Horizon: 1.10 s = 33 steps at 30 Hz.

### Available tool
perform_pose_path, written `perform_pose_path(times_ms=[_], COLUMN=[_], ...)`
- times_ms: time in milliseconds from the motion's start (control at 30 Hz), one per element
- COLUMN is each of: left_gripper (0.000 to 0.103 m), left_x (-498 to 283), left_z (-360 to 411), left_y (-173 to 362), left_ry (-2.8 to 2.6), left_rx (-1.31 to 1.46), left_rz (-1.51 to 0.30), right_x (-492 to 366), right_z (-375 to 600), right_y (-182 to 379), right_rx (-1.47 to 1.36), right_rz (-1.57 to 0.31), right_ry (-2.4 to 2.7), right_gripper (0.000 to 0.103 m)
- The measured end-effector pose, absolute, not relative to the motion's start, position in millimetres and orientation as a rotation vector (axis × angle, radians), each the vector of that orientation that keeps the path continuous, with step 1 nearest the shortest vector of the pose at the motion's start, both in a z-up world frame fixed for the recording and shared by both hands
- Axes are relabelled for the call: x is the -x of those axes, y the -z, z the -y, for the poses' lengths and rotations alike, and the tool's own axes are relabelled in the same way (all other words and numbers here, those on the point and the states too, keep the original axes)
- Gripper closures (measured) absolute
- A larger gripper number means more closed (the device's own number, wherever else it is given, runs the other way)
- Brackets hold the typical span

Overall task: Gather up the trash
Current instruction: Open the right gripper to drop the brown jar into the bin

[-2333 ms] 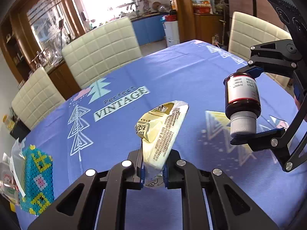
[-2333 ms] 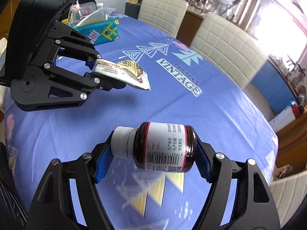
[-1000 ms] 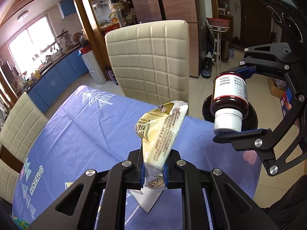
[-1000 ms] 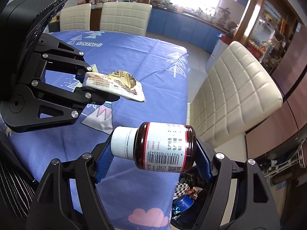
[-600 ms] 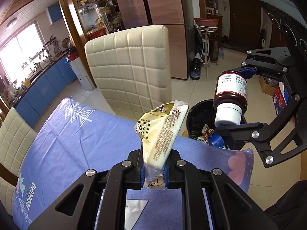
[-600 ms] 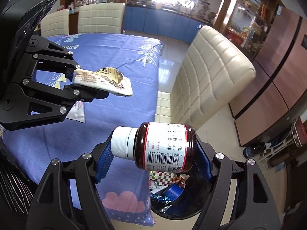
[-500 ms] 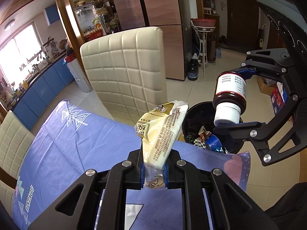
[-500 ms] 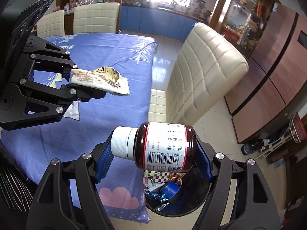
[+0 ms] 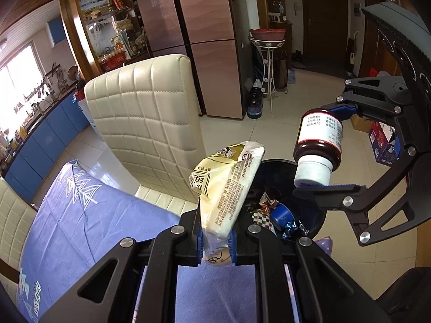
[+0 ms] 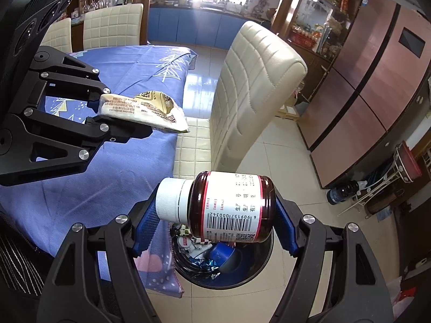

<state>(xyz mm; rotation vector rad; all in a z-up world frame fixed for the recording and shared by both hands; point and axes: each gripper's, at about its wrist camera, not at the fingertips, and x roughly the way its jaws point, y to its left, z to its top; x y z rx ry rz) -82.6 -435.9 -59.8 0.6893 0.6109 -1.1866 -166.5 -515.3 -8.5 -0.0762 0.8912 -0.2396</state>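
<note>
My left gripper (image 9: pixel 215 238) is shut on a yellow-white snack packet (image 9: pixel 226 183), held above the table's end near the bin; the packet also shows in the right wrist view (image 10: pixel 142 109). My right gripper (image 10: pixel 212 228) is shut on a dark red bottle (image 10: pixel 231 207) with a white cap and label, held sideways straight above a black trash bin (image 10: pixel 250 271). The bottle (image 9: pixel 319 145) and the bin (image 9: pixel 309 215), which holds wrappers and a blue cup, also show in the left wrist view.
A cream padded chair (image 10: pixel 250 94) stands at the table's end beside the bin. The blue patterned tablecloth (image 10: pixel 129 80) hangs over the edge next to the bin. A fridge (image 9: pixel 215 45), a plant stand (image 9: pixel 268 62) and tiled floor lie beyond.
Both grippers have swung from over the table out past its end. The bottle now hangs over the bin's opening and the packet is close to the bin's rim. Both grips are unchanged.
</note>
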Motion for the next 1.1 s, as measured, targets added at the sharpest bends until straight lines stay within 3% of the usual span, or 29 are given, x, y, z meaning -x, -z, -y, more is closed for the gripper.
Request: perform_pose_path(times_ms=[1100], left_gripper=[0.089], left_x=[94.9], left_z=[473.5], left_y=[60.5], left_ry=[1.245], left_rx=[-0.715], left_rz=[-0.592], right_x=[184.5], right_z=[547.0], right_y=[12.7], right_rx=[0.045], right_rz=[-0.881], right_ry=[0.326], right_gripper=[0.030])
